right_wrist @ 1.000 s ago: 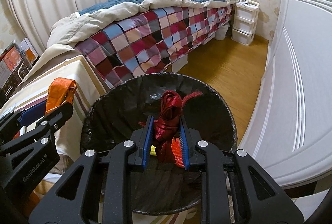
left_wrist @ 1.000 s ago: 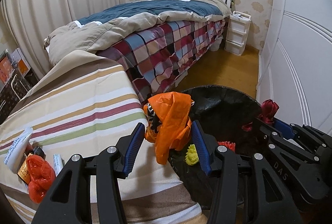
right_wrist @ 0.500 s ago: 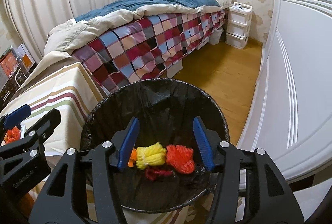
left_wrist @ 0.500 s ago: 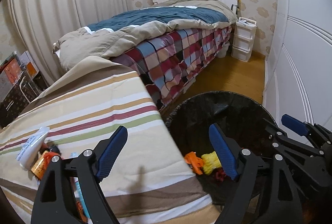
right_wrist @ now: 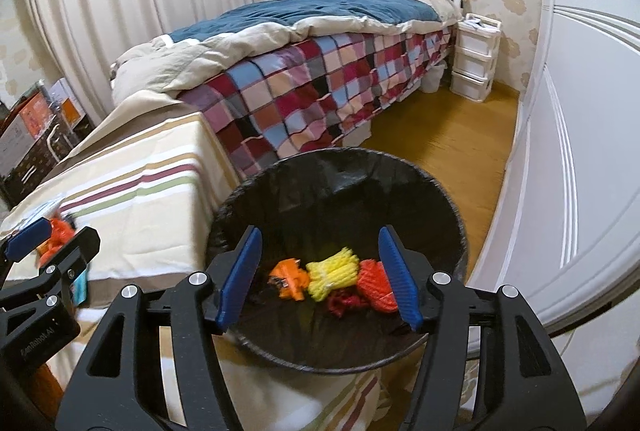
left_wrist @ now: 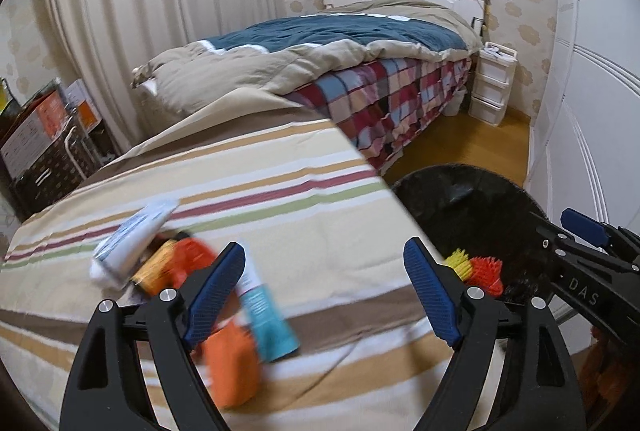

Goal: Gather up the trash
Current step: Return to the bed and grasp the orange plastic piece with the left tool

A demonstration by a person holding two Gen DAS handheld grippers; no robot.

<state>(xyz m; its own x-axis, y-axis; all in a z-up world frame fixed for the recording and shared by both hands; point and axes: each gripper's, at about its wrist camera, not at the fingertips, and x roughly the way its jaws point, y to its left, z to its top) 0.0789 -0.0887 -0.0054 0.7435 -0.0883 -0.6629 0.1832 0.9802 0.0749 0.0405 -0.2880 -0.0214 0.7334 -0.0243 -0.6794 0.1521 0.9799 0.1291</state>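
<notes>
In the left wrist view the left gripper (left_wrist: 324, 295) stands low in the frame with its jaws spread wide and nothing between them; they have just been opening. Below and left of it, on the striped cloth of the counter (left_wrist: 280, 191), lies a motion-blurred heap of trash: a white tube (left_wrist: 128, 243), an orange wrapper (left_wrist: 188, 263), a teal and white tube (left_wrist: 266, 319) and an orange packet (left_wrist: 232, 367), the last of which may be a bag, since the blur hides its shape. At the right edge of that view the right gripper (left_wrist: 580, 255) reaches over the bin. In the right wrist view the right gripper (right_wrist: 320, 279) hangs above the black-lined trash bin (right_wrist: 256, 199), jaws about half open and empty, having also just been opening. In the bottom of the bin, seen between the jaws, lie an orange scrap (right_wrist: 288, 279), a yellow net bundle (right_wrist: 334, 273), an orange-red net bundle (right_wrist: 374, 287) and a dark red bundle (right_wrist: 346, 303), all touching one another. The bin stands on the floor just beside the counter's right edge, and a bed with a patchwork quilt (right_wrist: 312, 87) fills the upper middle of the frame.
</notes>
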